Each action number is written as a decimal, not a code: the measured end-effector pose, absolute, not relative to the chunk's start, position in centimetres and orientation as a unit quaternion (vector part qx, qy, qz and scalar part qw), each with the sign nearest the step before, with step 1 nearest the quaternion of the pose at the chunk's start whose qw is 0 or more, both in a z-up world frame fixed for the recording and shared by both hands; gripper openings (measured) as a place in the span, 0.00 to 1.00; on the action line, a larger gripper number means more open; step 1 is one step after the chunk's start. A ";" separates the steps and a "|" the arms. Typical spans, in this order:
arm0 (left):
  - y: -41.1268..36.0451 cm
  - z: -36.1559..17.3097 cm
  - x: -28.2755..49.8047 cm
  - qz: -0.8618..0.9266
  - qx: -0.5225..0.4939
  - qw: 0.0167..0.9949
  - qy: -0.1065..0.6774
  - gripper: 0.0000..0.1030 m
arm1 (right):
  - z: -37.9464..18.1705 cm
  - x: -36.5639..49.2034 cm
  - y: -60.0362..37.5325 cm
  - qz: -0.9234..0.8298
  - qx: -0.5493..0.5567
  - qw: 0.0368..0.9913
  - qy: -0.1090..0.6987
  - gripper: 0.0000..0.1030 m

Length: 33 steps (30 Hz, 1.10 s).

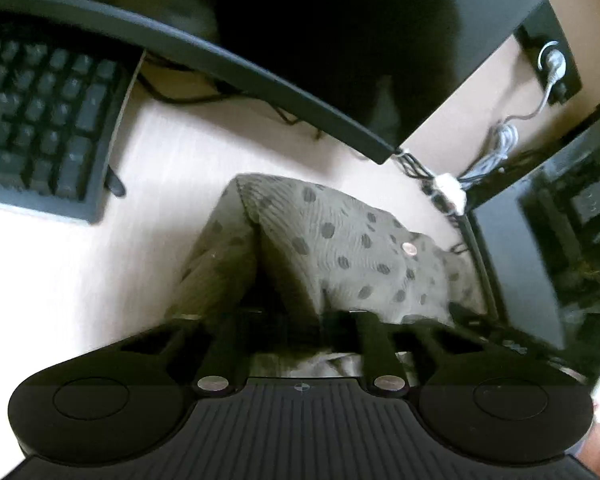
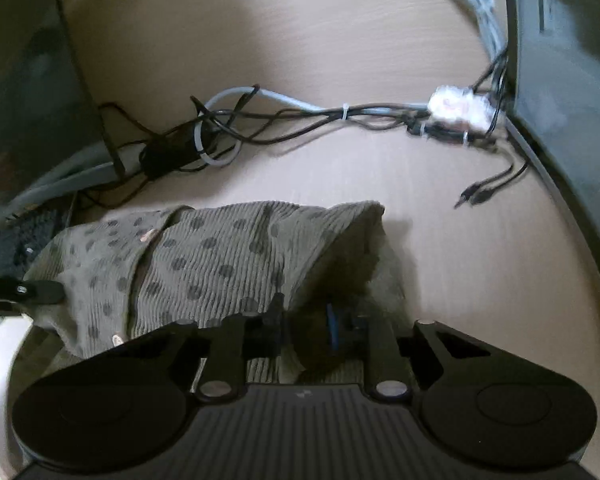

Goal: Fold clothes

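So, a pale wood-grain desk takes up most of both views, smooth and matte. Dark monitor panels are seen looming along its far side, flat and glossy. A black keyboard with chunky square keys is parked off to the left in the left wrist view.

An olive-green garment is bunched up near the middle of the desk, lifted at its near edge by both grippers. It's made of a ribbed, crinkly knit dotted with darker round spots, and a small pinkish button is sewn on it. A folded ridge is formed where it's pulled up.

The left gripper is clamped together on the cloth's near edge, fabric pinched between its black fingers. The right gripper is likewise pinched tight on another part of that edge.

A tangle of thin black and grey cables is sprawled behind the garment, and a small white connector is tied in at the right.
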<state>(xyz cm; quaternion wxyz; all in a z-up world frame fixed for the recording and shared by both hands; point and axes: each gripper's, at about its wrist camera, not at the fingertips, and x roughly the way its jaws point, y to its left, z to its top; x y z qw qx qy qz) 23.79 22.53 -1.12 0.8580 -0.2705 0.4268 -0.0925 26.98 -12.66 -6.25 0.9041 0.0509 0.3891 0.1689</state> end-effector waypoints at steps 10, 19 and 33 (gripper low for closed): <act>22.8 -0.6 11.9 -0.182 -0.221 0.840 0.461 0.17 | -4.0 14.9 -17.6 0.199 0.050 0.891 0.404 0.14; 27.9 -1.1 11.9 -0.213 -0.323 0.830 0.402 0.76 | -3.4 13.6 -19.2 0.131 0.037 0.907 0.398 0.56; 30.6 -1.8 19.3 -0.167 -0.470 0.828 0.257 0.84 | -8.9 17.4 -9.8 0.240 -0.008 0.882 0.405 0.62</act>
